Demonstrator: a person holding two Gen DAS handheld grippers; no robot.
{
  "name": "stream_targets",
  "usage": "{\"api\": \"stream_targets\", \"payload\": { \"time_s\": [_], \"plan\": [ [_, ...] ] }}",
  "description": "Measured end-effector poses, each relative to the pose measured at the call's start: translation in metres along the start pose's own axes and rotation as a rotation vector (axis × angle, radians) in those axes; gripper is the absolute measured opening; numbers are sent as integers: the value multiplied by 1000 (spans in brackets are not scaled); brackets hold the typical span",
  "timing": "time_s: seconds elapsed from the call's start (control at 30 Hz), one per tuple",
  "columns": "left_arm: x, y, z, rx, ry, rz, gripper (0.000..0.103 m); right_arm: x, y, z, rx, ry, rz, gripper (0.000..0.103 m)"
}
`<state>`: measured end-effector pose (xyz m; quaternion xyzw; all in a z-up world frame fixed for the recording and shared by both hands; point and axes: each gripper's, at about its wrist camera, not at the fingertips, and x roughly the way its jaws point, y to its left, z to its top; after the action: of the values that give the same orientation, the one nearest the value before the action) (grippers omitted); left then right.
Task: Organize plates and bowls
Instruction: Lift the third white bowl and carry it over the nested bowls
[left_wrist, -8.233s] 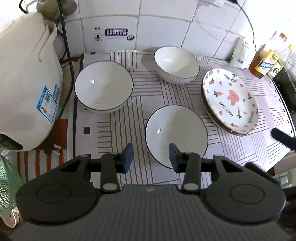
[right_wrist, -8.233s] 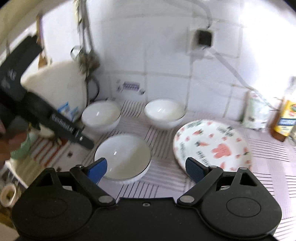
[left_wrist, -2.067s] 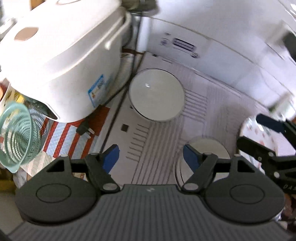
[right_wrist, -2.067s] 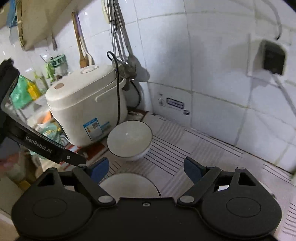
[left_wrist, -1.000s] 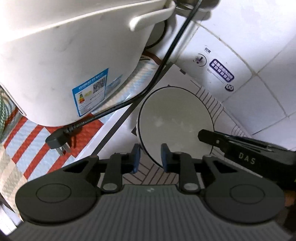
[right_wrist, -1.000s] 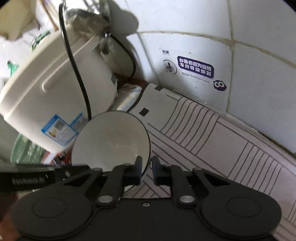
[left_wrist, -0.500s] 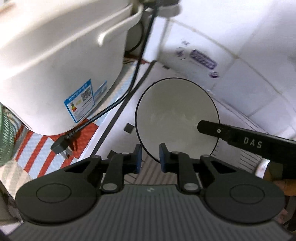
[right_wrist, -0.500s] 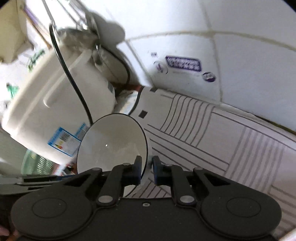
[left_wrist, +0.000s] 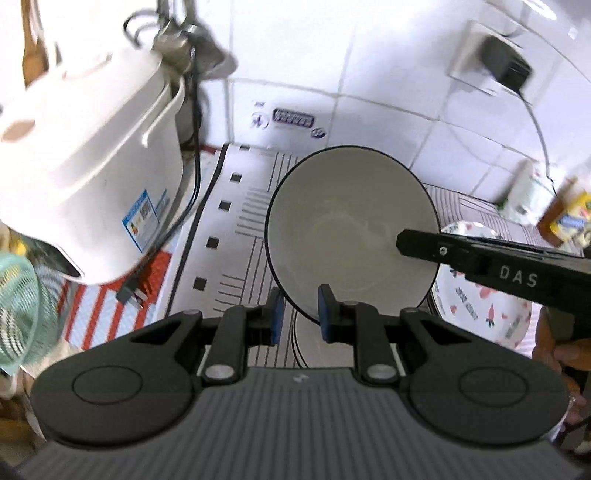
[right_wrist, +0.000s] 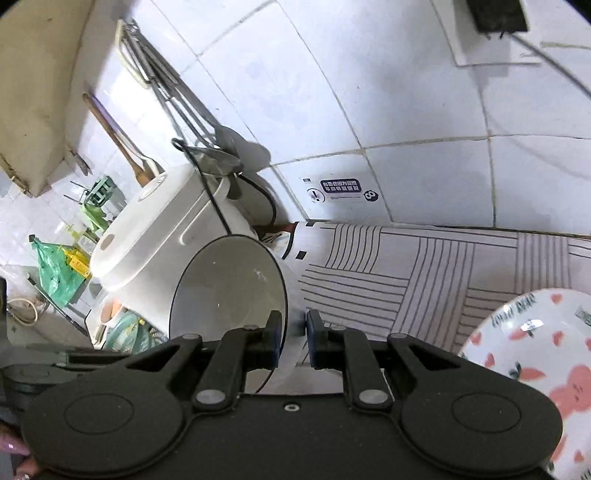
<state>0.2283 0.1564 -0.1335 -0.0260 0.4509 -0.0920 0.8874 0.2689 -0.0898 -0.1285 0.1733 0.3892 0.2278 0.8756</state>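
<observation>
A white bowl (left_wrist: 351, 229) with a thin dark rim hangs tilted above the striped mat (left_wrist: 236, 229). My left gripper (left_wrist: 298, 314) is shut on its near rim. In the right wrist view the same white bowl (right_wrist: 229, 306) stands on edge, and my right gripper (right_wrist: 293, 339) is shut on its right rim. The right gripper's black body (left_wrist: 498, 266) reaches in from the right. A second white bowl (left_wrist: 306, 343) lies on the mat just below the left fingers, mostly hidden. The pink carrot-and-heart plate (left_wrist: 480, 306) (right_wrist: 535, 350) rests to the right.
A big white rice cooker (left_wrist: 85, 177) (right_wrist: 166, 229) stands at the left with its unplugged cord (left_wrist: 129, 295) on a red striped cloth. A green basket (left_wrist: 18, 310) sits at the far left. Bottles (left_wrist: 565, 218) stand at the back right by the tiled wall.
Both grippers have lifted the bowl off the mat and carried it up and to the right, away from the rice cooker. The carrot plate has come into view.
</observation>
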Motion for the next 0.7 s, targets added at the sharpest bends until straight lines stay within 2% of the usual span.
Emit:
{"api": "stream_targets", "payload": {
  "time_s": [0.17,0.23,0.3,0.43,0.57,0.63,0.7],
  "plan": [
    [-8,-15,-16,76,9,39,18,-13,-3,-23,69,-26,-2,18],
    [-3,-17,-21,92,41,52,18,-17,-6,-35,116,-48,6,18],
    [2,-16,-23,85,80,28,18,-21,-10,-46,168,-70,29,19],
    [12,-19,-26,83,132,9,18,-19,-20,-64,221,-65,4,19],
    [22,-24,-30,90,170,9,18,-19,-23,-74,208,-58,-27,19],
    [28,-23,-29,67,215,22,19,-20,-19,-77,168,-74,-49,18],
    [31,-23,-29,57,228,27,19,-18,-14,-80,127,-82,-71,18]
  ]
}}
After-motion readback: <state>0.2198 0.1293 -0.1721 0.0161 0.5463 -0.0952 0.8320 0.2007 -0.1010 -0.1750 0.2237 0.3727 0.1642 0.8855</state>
